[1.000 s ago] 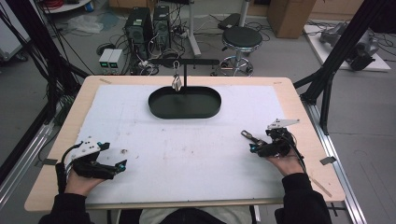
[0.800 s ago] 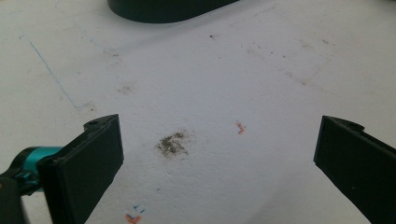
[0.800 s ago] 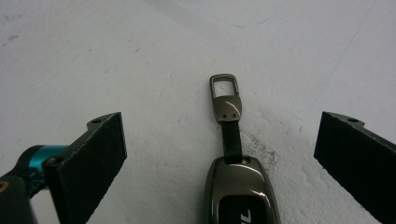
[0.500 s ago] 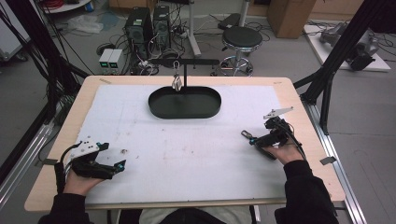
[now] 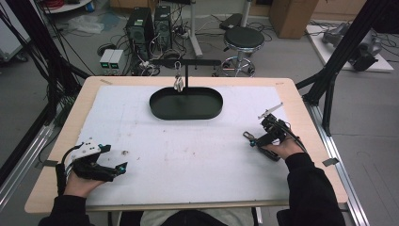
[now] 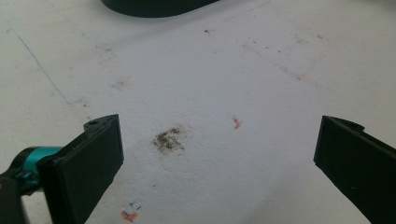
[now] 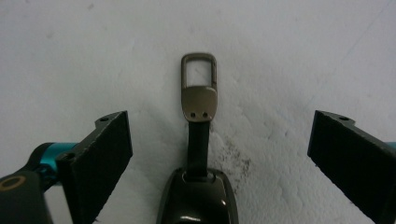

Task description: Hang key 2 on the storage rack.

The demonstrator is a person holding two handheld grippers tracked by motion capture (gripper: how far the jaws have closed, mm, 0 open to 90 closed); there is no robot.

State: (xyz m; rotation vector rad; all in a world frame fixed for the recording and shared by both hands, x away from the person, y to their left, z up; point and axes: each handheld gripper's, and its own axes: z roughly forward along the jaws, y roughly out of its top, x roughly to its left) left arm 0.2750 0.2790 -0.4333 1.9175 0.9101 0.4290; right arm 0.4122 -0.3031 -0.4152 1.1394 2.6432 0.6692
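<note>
A white mat [image 5: 188, 155] covers the wooden table [image 5: 301, 101]. At its far middle sits a black oval tray [image 5: 186, 103], with a thin black stand [image 5: 186, 70] rising from its far edge; a small metal piece [image 5: 178, 84] hangs from the stand's crossbar, over the tray.

The left gripper [image 5: 117, 168] rests near the near-left corner of the mat, held in the person's left hand [image 5: 82, 181]. Its jaws stand wide apart with nothing between them. In the left gripper view, only stained mat lies between the jaws: a dark smudge [image 6: 168, 139] and a small orange fleck [image 6: 236, 122], with the tray's edge [image 6: 159, 7] far ahead.

The right gripper [image 5: 254, 140] is on the right side of the mat, held in the right hand [image 5: 277, 150], its cable [image 5: 294, 136] trailing off to the right. Its jaws are wide open too. In the right gripper view, a dark key fob [image 7: 198, 196] lies on the mat between the jaws, touching neither, its strap [image 7: 198, 144] running forward to a metal clasp [image 7: 199, 88] with a rectangular loop. In the high view the clasp [image 5: 247, 136] shows just left of the gripper, well apart from the tray.
</note>
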